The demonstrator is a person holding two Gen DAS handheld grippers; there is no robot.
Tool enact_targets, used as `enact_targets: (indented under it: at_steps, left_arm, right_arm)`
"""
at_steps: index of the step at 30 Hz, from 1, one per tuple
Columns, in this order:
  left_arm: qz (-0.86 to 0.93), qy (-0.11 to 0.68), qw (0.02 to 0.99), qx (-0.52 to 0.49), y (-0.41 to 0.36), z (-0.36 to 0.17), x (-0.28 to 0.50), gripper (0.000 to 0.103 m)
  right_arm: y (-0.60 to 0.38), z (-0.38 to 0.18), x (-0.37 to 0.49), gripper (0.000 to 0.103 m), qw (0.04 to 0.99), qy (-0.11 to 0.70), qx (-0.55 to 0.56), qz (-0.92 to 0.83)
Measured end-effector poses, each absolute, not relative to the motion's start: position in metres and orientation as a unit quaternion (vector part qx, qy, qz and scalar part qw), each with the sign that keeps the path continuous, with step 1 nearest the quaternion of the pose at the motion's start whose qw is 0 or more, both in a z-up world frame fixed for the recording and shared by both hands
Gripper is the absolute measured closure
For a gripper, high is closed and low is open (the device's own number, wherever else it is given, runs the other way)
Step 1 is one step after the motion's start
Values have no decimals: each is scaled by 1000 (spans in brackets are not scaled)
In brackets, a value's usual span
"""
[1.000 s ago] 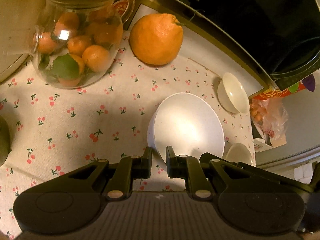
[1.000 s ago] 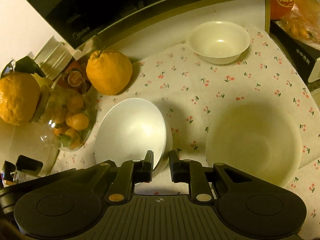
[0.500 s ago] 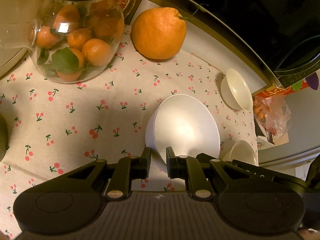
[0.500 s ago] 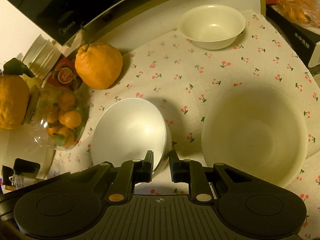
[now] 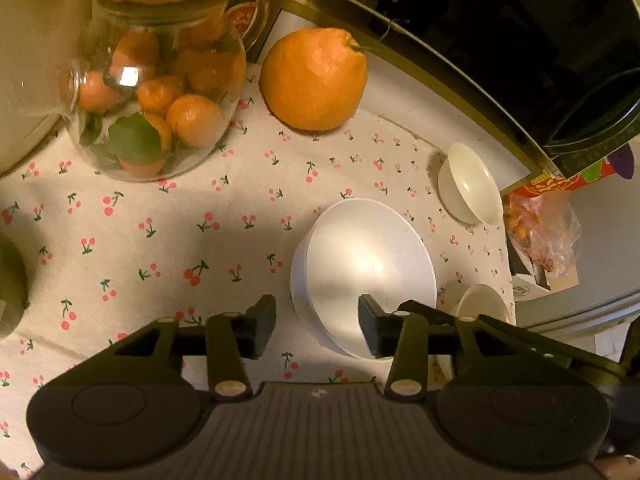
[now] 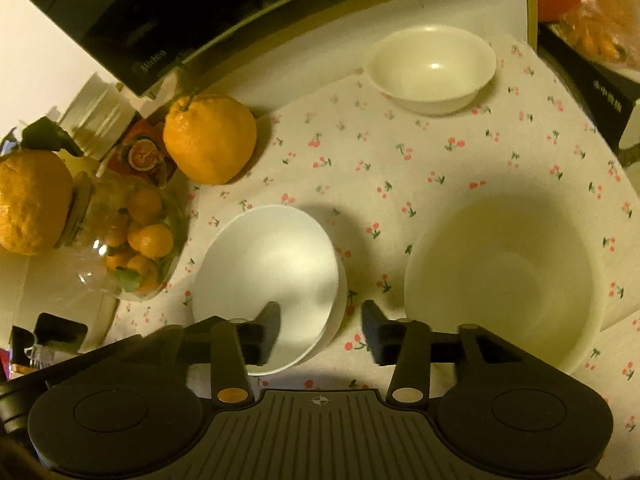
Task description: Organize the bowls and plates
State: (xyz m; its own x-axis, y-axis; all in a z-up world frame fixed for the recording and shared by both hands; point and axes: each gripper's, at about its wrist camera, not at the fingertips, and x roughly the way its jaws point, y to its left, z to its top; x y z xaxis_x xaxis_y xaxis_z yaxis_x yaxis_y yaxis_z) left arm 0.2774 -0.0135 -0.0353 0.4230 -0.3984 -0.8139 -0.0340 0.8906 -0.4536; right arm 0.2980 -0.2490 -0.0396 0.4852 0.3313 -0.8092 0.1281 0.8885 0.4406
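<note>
Three bowls sat on the cherry-print tablecloth [image 6: 400, 168]: a white bowl [image 6: 268, 276] at centre, a large cream bowl [image 6: 504, 280] at its three o'clock, and a small cream bowl [image 6: 432, 68] toward one o'clock. Both tongs were spreading apart, clamped on nothing. Between the left gripper [image 5: 316, 326] fingers lay the white bowl's near rim; the right gripper [image 6: 320, 328] straddled its right edge. A big orange [image 6: 210, 138] and a glass jar of tangerines [image 5: 156, 96] stood around eleven o'clock.
</note>
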Motion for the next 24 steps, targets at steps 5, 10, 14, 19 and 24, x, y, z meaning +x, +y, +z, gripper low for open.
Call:
enact_targets:
  at_steps: [5,10,14,19,24]
  left_arm:
    - [-114,517,825,-199,-12,-29,274,41]
    - [-120,504,837,-177,-15,-22,270,30]
    - [-129,496,843,-161,-21,-16,267,23]
    - [-133,481,856,-134,-31,-9,264,17]
    - [-151,473,859,-126,-44,-6,260,12]
  right_arm:
    - [-253,-28,294,42,841,491,217,74]
    - [-264,-16,291,33,853,473,203,88]
    - [-275,-9,288,28,861,460,198,89]
    - [-294,-2,282,22,872,442,192,86]
    - [-316,-1,277,17,879,429,196,73]
